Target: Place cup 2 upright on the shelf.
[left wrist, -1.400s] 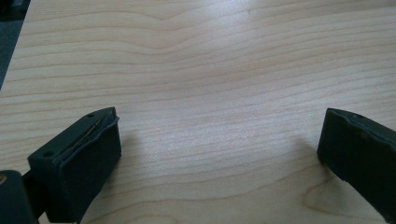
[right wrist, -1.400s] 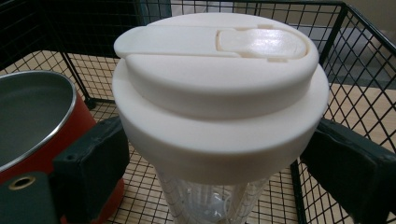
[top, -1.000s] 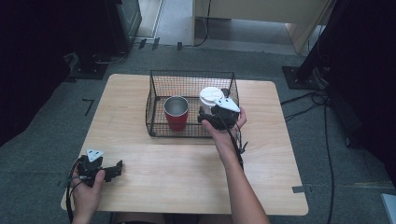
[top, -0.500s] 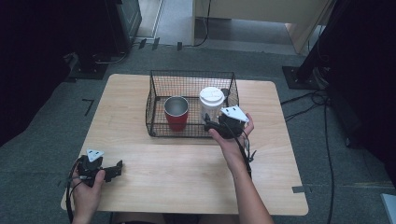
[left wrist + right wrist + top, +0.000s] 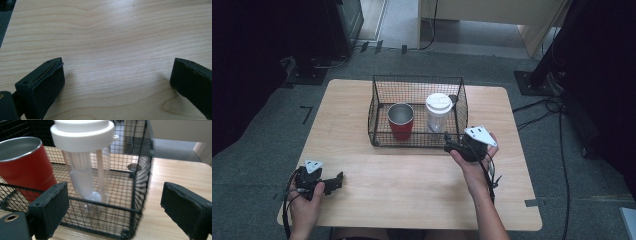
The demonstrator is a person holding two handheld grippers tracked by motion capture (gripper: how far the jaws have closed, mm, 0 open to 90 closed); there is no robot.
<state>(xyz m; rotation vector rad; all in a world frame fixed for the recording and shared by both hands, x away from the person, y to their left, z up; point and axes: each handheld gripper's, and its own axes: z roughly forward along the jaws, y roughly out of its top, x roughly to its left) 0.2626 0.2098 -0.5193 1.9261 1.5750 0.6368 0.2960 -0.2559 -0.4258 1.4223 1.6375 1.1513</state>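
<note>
The left gripper [image 5: 332, 181] rests at the table's [image 5: 412, 175] near left corner, jaws spread wide over bare wood, holding nothing. The right gripper [image 5: 452, 146] sits just outside the basket's [image 5: 377, 95] near right corner, jaws likewise wide apart and empty. Inside the basket the clear tumbler [image 5: 438, 112] with its white lid stands upright beside the red cup [image 5: 400, 121], apparently just apart from it. If the right gripper swings carelessly, a jaw could catch the wire wall and drag the basket; the tall, narrow tumbler would likely tip against the cup. No brand, label or writing can be read on anything.
</note>
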